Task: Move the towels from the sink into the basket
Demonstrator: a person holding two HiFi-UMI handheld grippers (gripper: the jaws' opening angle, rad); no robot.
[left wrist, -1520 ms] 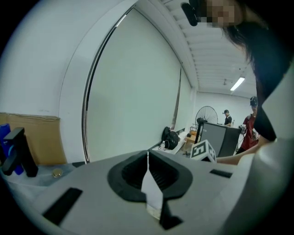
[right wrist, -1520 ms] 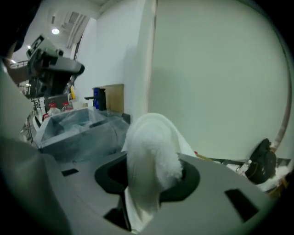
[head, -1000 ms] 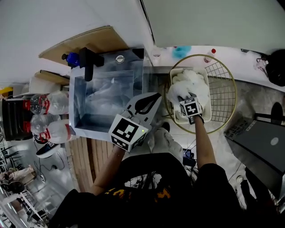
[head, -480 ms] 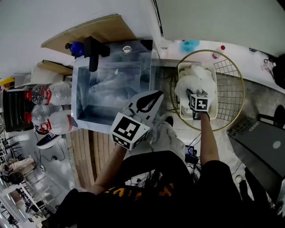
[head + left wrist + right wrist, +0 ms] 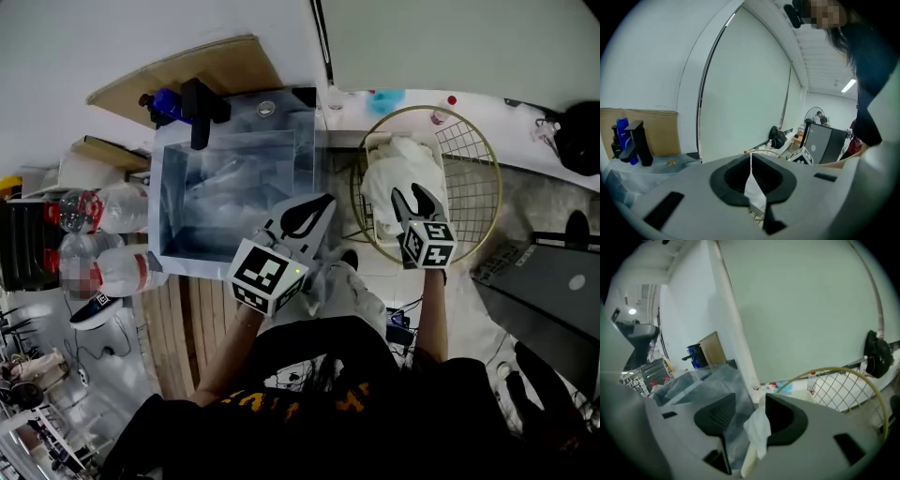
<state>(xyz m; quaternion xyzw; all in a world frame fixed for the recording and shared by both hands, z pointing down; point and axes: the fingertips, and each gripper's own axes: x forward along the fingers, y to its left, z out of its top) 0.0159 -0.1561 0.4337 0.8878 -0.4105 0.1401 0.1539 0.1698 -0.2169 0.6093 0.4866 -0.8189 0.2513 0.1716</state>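
Holding the right hand-held gripper [image 5: 413, 197] spread, just narrowed a touch, over the towels [image 5: 389, 169] heaped in the basket [image 5: 380, 236]; cloth seen through the gap, unpinched. Holding the left hand-held gripper [image 5: 326, 202] pressed together, empty, near the sink [image 5: 169, 208]. Looks mostly done; cannot tell what remains in the sink. No legible writing: only square markers, and blurred labels on the bottles [image 5: 98, 211].

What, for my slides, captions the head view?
Right tongs, jaws just opened and gripping nothing, above white towels in the basket; left tongs beside the sink.
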